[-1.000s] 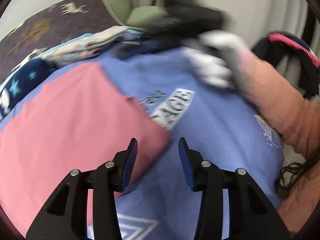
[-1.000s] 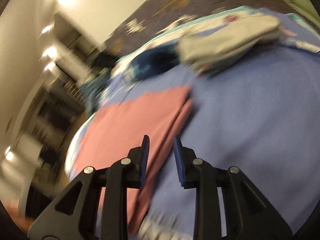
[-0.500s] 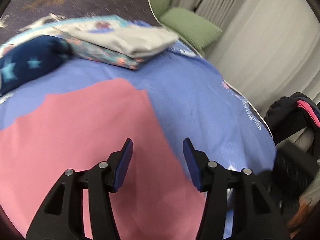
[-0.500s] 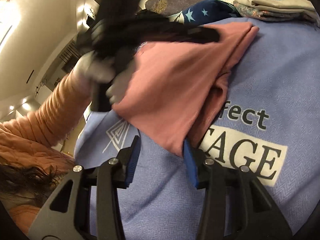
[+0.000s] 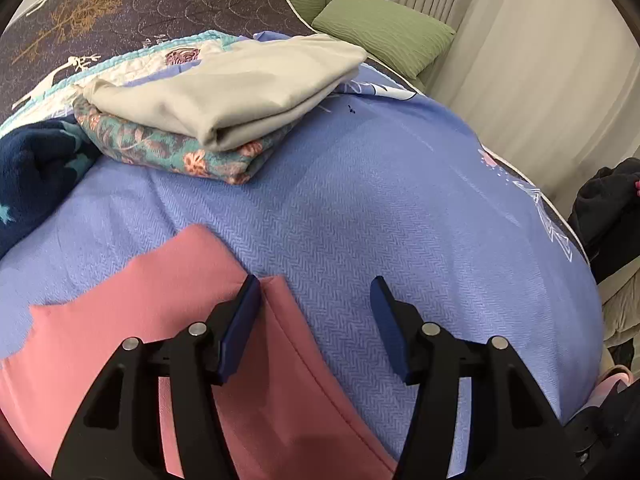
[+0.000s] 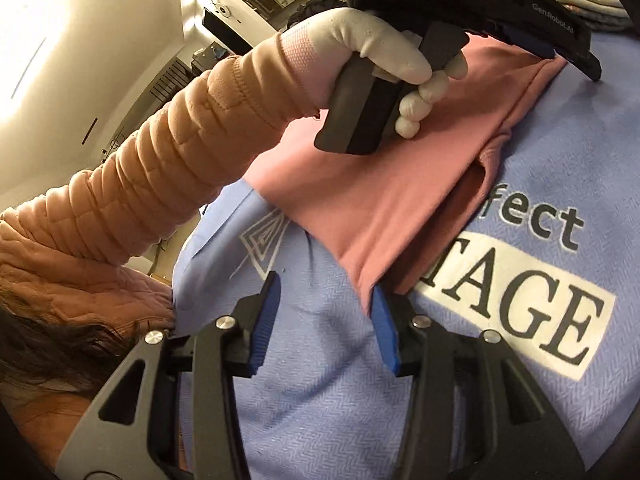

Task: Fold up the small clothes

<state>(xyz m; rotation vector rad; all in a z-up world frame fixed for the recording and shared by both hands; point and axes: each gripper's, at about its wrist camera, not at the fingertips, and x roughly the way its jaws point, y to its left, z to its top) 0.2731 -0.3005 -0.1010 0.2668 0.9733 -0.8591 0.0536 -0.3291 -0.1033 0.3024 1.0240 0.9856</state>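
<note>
In the left wrist view, the left tool (image 5: pixel 315 300) had its two fingers wide apart with nothing between them. It hung low over the far corner of the pink cloth (image 5: pixel 132 332), which lay flat on the blue blanket (image 5: pixel 380 208) on the bed. The pink cloth looked thin, soft and light, so it would bend and flop easily, and a corner or the thick folded edge looked like the best spot to pinch. Behind it sat a pile of folded clothes (image 5: pixel 224 96), a dark blue star cloth (image 5: pixel 32 172) and a green pillow (image 5: pixel 384 28) by the curtain (image 5: pixel 532 60). In the right wrist view, the right tool (image 6: pixel 325 300) was also open and held nothing. Its right finger was touching or just beside the near corner of the pink cloth (image 6: pixel 360 184), where two layers showed. The blanket was woven and a bit rough, so the cloth would likely not slide much. A gloved hand (image 6: pixel 360 52) held the left tool over the far end. The room behind was bright and blurry.
</note>
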